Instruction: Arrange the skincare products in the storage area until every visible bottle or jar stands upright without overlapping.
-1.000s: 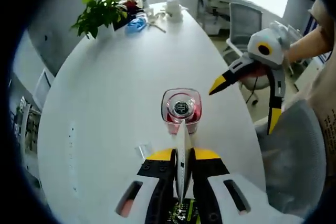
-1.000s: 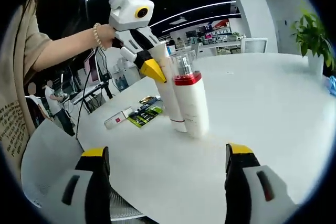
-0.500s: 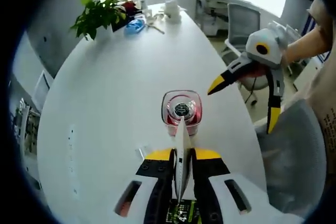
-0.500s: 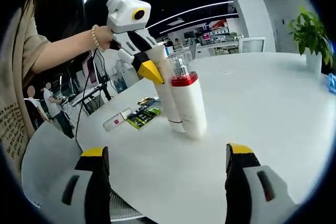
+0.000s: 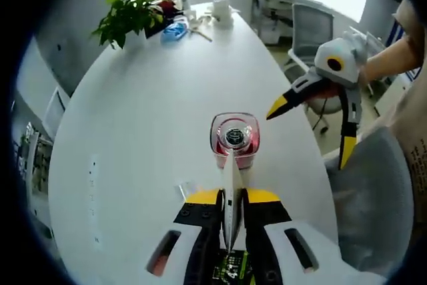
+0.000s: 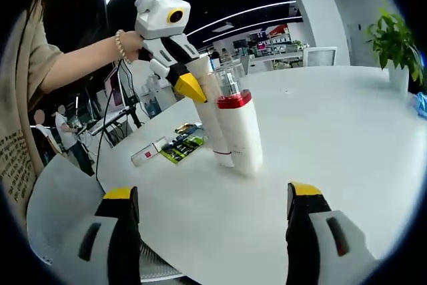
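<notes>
Right hand-held gripper point(image 6: 212, 231) hung open over near desk point(image 6: 347, 151) edge. Left hand-held gripper point(image 6: 190, 88) clamped white tube point(image 6: 212, 125), touching upright red-collared pump bottle point(image 6: 240, 131). Pamphlets point(image 6: 181, 143) lay behind, near far edge. Broad bare desk stretched right toward plant point(image 6: 393, 41).

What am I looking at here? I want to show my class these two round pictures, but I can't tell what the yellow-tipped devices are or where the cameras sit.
A person holds a two-jaw gripper in each hand, and a fisheye camera rides on each. The left gripper view looks down its closed jaws, the left gripper clamped on a slim white tube. In the right gripper view, that tube stands on the white table beside a red-collared pump bottle. The right gripper is open and holds nothing. A small box and a leaflet lie behind.
</notes>
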Demonstrator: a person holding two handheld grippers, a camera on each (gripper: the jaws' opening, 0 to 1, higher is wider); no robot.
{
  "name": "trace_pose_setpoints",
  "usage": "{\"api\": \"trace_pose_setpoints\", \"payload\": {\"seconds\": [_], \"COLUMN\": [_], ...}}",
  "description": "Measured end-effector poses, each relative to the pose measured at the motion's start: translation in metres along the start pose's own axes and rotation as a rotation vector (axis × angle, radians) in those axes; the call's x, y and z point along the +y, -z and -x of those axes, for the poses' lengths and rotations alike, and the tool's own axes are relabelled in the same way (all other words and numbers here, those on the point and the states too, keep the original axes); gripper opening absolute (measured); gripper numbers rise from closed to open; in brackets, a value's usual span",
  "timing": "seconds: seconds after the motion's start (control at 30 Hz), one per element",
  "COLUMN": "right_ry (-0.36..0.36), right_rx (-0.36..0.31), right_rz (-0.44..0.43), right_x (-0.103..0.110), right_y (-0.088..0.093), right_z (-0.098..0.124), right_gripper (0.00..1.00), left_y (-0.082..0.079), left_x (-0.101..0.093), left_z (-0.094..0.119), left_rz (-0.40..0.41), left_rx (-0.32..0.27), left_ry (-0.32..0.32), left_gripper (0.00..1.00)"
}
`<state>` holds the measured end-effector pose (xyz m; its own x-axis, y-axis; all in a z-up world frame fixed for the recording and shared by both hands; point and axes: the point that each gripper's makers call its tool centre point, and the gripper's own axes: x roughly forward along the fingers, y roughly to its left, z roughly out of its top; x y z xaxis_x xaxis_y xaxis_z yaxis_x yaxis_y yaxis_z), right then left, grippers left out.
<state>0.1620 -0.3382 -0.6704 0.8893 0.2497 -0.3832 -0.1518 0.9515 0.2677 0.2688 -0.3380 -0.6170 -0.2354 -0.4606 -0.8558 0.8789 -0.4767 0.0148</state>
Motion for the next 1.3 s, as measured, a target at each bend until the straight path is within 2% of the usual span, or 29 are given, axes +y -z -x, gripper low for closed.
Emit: {"api": "trace_pose_setpoints", "payload": {"seconds": [0.27,0.5,0.6,0.63,0.73,0.9,1.0,1.13,1.3], "right_ry": [0.002,0.008,0.009,0.009,0.015,0.043,0.050,0.058,0.066], "right_rx": [0.000,-0.004,-0.007,-0.007,-0.007,-0.021,-0.027,-0.034,-0.044], "right_rz": [0.001,0.010,0.018,0.020,0.030,0.033,0.041,0.052,0.059], "right_x": [0.000,0.000,0.003,0.003,0.004,-0.001,-0.001,0.002,0.010], "right_y": [-0.001,-0.007,-0.011,-0.012,-0.015,-0.023,-0.028,-0.033,-0.037], "right_z": [0.000,0.001,0.002,0.002,0.003,0.006,0.006,0.006,0.005], "right_gripper": [0.93,0.93,0.93,0.93,0.94,0.95,0.95,0.95,0.95], "left_y": [-0.001,-0.005,-0.008,-0.010,-0.005,0.010,0.014,0.031,0.052], "left_x": [0.002,0.006,0.008,0.008,0.008,0.007,-0.003,-0.007,-0.019], "left_z": [0.002,0.011,0.018,0.021,0.031,0.049,0.057,0.069,0.078], "left_rz": [-0.048,-0.022,0.018,0.048,0.119,0.212,0.294,0.399,0.474], "left_rx": [-0.014,-0.065,-0.120,-0.155,-0.200,-0.265,-0.321,-0.382,-0.418], "left_ry": [-0.008,-0.035,-0.057,-0.067,-0.074,-0.118,-0.131,-0.160,-0.194], "left_gripper": [0.09,0.17,0.27,0.30,0.35,0.46,0.52,0.58,0.70]}}
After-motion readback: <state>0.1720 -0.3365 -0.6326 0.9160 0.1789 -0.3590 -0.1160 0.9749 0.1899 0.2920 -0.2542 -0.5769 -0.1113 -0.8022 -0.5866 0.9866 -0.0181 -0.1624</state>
